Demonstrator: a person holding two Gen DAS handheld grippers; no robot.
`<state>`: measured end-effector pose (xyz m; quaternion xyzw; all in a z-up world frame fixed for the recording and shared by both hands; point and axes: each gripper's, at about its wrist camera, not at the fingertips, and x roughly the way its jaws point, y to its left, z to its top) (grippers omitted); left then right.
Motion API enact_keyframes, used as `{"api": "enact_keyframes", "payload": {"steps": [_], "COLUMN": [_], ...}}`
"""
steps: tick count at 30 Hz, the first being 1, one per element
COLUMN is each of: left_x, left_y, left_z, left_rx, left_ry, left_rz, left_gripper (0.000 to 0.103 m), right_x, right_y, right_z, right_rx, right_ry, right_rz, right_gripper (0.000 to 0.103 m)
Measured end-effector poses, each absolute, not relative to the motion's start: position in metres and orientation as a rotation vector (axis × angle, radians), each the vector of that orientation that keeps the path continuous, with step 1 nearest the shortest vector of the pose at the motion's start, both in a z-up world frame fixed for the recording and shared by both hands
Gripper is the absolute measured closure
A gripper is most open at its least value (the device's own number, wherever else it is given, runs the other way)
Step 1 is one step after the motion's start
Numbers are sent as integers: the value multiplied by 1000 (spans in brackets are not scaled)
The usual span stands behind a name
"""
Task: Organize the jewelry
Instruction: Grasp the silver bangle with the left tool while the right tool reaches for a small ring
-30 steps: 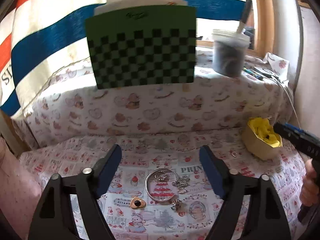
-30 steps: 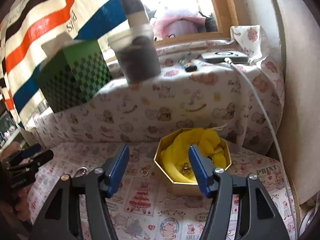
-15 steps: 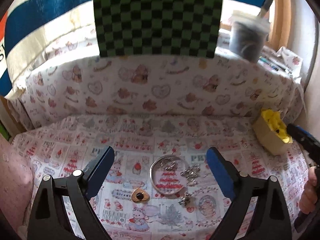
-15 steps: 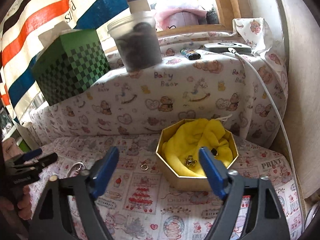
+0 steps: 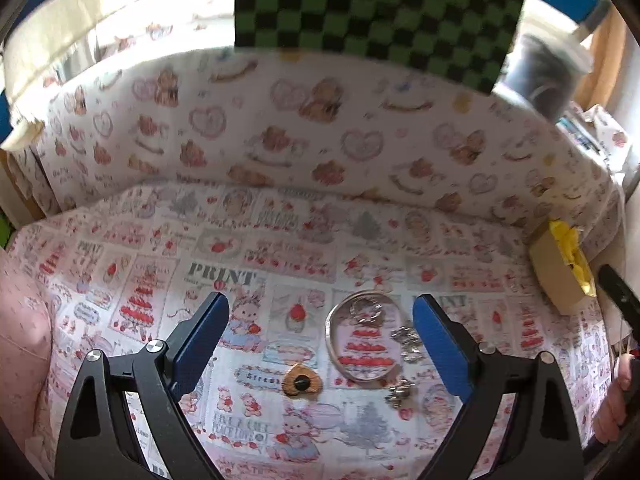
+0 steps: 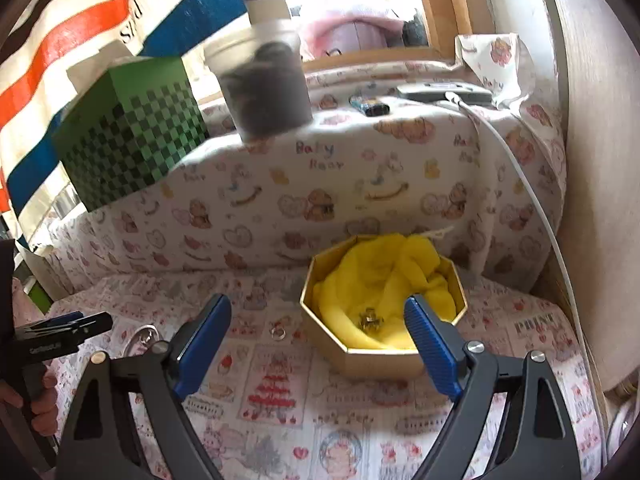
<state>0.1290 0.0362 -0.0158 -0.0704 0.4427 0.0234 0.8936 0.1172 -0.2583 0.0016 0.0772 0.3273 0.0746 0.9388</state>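
Surface: a bench covered in printed cloth (image 5: 248,264) with bears, hearts and cakes; the cloth rises up a raised ledge along the back edge.
Background: a striped banner (image 6: 60,40) hangs behind the ledge.
Ledge items: a green checkered box (image 6: 132,136) toward the left end, a blurred dark tub (image 6: 264,96) beside it, a flat device with a white cable (image 6: 516,168) at the right end.
Gold box: octagonal gold box (image 6: 372,360) near the bench's right back corner, lined with yellow cloth (image 6: 380,276); a small metal piece (image 6: 370,320) lies inside.
Left gripper: left gripper (image 5: 320,340) has its blue pads spread wide, holding nothing, above the loose jewelry.
Right gripper: right gripper (image 6: 318,344) is likewise spread and empty, its right pad in front of the gold box's rim.
Bangle: silver bangle (image 5: 332,344) lies flat at mid-bench, with a small ring (image 5: 366,308) inside its far edge.
Heart pendant: heart pendant (image 5: 302,383) lies just left of the bangle, apart from it.
Small pieces: silver charms (image 5: 408,340) just right of the bangle; a lone ring (image 6: 278,332) just left of the gold box.
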Motion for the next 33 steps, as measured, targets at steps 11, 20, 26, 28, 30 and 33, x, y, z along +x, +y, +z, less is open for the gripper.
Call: {"api": "enact_keyframes", "payload": {"steps": [11,20,26,28,30,33], "left_x": [134,136,141,145,148,150], "left_y": [50,22,13,18,27,29], "left_z": [-18,-27,-31,-34,-40,-47], "left_rx": [-222,-110,-89,-142,-146,-104], "left_ry": [1002,998,990,985,1006,1030], "left_rz": [-93,-156,-119,-113,-83,-30], "left_gripper": [21,31,54,55,62,73], "right_x": [136,140,150,155,160,167], "right_y": [-249,-202,-184,-180,-179,-181], "right_z": [4,6,4,0,-5,-13], "right_rx": [211,117,77,69,77,114], "right_ry": [781,785,794,820,857,908], "right_rz": [72,114,143,160,176,190], "right_gripper": [16,16,16,16,16,16]}}
